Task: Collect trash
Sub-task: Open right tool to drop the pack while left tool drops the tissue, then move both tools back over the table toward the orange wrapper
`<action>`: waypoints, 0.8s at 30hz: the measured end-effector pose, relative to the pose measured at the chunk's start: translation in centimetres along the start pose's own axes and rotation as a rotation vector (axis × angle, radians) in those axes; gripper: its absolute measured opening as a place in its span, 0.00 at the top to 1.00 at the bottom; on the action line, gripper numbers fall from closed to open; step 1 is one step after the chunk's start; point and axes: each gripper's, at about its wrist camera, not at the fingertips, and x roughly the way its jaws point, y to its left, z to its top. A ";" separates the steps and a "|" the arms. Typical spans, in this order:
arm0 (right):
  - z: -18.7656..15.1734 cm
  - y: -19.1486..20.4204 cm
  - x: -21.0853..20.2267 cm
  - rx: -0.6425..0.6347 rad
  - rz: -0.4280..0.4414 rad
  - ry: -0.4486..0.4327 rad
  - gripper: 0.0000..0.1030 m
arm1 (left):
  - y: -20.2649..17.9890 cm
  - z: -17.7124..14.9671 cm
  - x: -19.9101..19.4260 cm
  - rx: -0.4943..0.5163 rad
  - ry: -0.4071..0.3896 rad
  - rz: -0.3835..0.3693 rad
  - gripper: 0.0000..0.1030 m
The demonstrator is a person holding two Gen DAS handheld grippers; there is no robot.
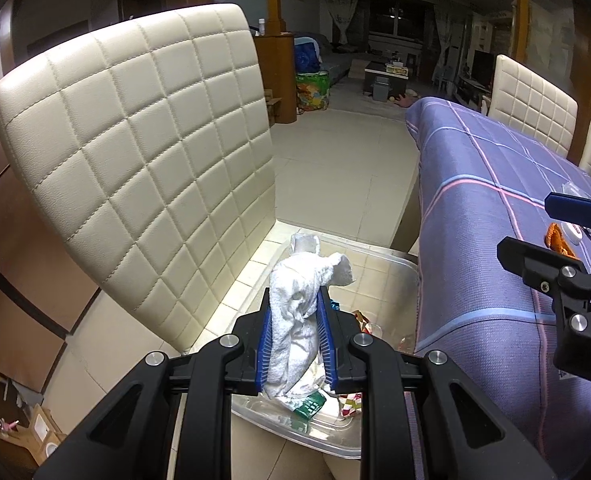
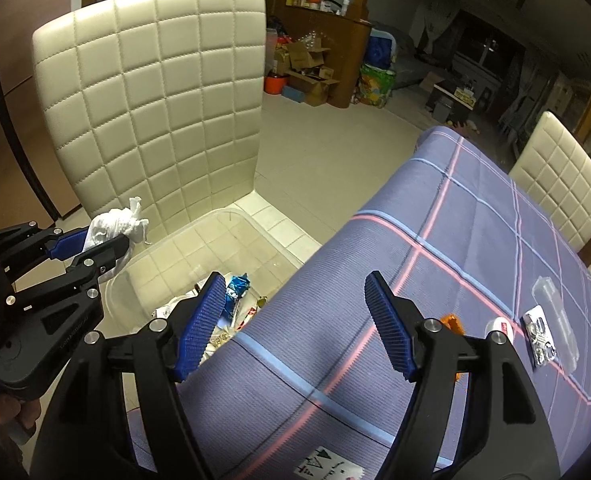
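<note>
My left gripper (image 1: 297, 300) is shut on a crumpled white tissue wad (image 1: 303, 300), held above a clear plastic bin (image 1: 391, 260) that sits on a cream chair seat. In the right wrist view the same tissue wad (image 2: 115, 224) pokes out of the left gripper (image 2: 107, 240) over the clear plastic bin (image 2: 251, 224). Several wrappers (image 2: 237, 286) lie in the bin. My right gripper (image 2: 295, 300) is open with nothing between its blue pads, over the edge of the purple checked tablecloth (image 2: 455, 248). On the cloth lie an orange scrap (image 2: 451, 322), a clear plastic piece (image 2: 555, 312) and a foil packet (image 2: 539, 336).
A cream quilted chair back (image 1: 135, 152) rises just behind the bin. More cream chairs (image 2: 563, 184) stand at the table's far side. Tiled floor (image 1: 335, 168) runs between chair and table. Boxes and bags (image 2: 311, 68) are stacked by a wooden cabinet far off.
</note>
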 end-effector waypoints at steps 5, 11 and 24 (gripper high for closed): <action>0.0 -0.9 0.0 0.015 -0.015 0.000 0.29 | -0.8 0.5 0.7 0.011 0.007 -0.018 0.78; 0.0 -1.7 0.2 0.031 -0.023 0.001 0.28 | -1.7 0.7 1.4 0.018 0.034 -0.025 0.40; -1.3 -3.9 -0.7 0.060 -0.051 0.004 0.28 | -3.2 0.8 0.2 0.043 0.014 -0.019 0.24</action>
